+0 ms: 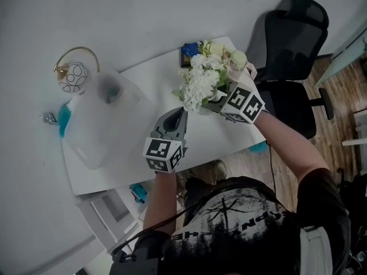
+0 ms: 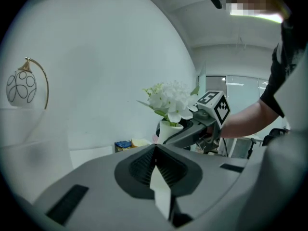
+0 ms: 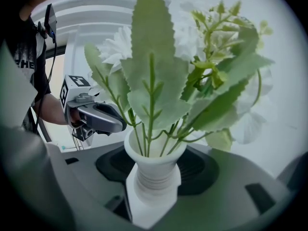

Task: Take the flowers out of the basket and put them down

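Observation:
A bunch of white flowers (image 1: 200, 79) with green leaves stands in a small white ribbed vase (image 3: 154, 177). My right gripper (image 1: 213, 99) is shut on the vase's neck and holds it upright above the white table (image 1: 229, 136). Leaves (image 3: 154, 76) fill most of the right gripper view. My left gripper (image 1: 182, 112) hangs just left of the bouquet, shut, with nothing between its jaws. The left gripper view shows the flowers (image 2: 171, 100) and the right gripper (image 2: 202, 126) ahead of my left gripper (image 2: 155, 150). A pale translucent container (image 1: 103, 119), blurred, lies on the table's left part.
A round ornament in a gold hoop (image 1: 74, 73) stands at the table's back left. Small blue items (image 1: 189, 51) lie behind the bouquet, and a teal thing (image 1: 63, 119) beside the container. A black office chair (image 1: 292, 56) is to the right of the table.

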### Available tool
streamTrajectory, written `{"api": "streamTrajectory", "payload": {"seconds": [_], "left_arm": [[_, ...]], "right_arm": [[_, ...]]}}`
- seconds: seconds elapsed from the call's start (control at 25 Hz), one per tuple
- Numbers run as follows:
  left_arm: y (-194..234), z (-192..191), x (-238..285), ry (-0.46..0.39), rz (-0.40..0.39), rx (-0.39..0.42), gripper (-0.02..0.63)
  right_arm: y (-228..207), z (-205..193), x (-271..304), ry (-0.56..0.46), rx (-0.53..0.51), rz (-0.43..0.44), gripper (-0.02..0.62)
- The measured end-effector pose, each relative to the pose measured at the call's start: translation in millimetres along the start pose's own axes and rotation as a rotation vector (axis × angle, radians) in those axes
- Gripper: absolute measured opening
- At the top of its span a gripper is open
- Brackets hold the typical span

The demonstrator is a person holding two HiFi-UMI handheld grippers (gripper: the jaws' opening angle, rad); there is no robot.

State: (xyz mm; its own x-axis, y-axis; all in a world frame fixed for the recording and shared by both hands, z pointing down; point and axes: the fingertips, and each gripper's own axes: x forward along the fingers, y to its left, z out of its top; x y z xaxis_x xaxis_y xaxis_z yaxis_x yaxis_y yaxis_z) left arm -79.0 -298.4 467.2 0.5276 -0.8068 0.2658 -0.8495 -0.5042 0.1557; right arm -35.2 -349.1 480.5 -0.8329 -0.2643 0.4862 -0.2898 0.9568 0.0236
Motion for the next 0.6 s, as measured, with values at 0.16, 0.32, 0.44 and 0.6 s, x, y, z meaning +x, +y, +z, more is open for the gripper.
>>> {"api": "streamTrajectory", "payload": {"seconds": [0.16, 0.32, 0.44, 0.6], "left_arm": [[-2.5, -17.8, 4.3, 0.031, 0.01, -0.007, 0.011], [-5.2, -35.4, 6.1, 0.063, 0.015, -0.019, 0.011], [-7.8, -45.0, 5.8, 0.077, 0.014, -0.038, 0.011], [-9.3, -54.5, 5.3, 0.089, 0.02, -0.048, 0.011]], "right_arm": [[1.6, -21.4, 8.8, -0.002, 0.008, -0.008, 0.258], [6.4, -39.0, 16.3, -0.005, 0.027, -0.009, 0.258], [9.3, -50.5, 20.9, -0.017, 0.034, -0.016, 0.258], [10.4, -51.4, 24.1, -0.079, 0.04, -0.044, 0.258]]}}
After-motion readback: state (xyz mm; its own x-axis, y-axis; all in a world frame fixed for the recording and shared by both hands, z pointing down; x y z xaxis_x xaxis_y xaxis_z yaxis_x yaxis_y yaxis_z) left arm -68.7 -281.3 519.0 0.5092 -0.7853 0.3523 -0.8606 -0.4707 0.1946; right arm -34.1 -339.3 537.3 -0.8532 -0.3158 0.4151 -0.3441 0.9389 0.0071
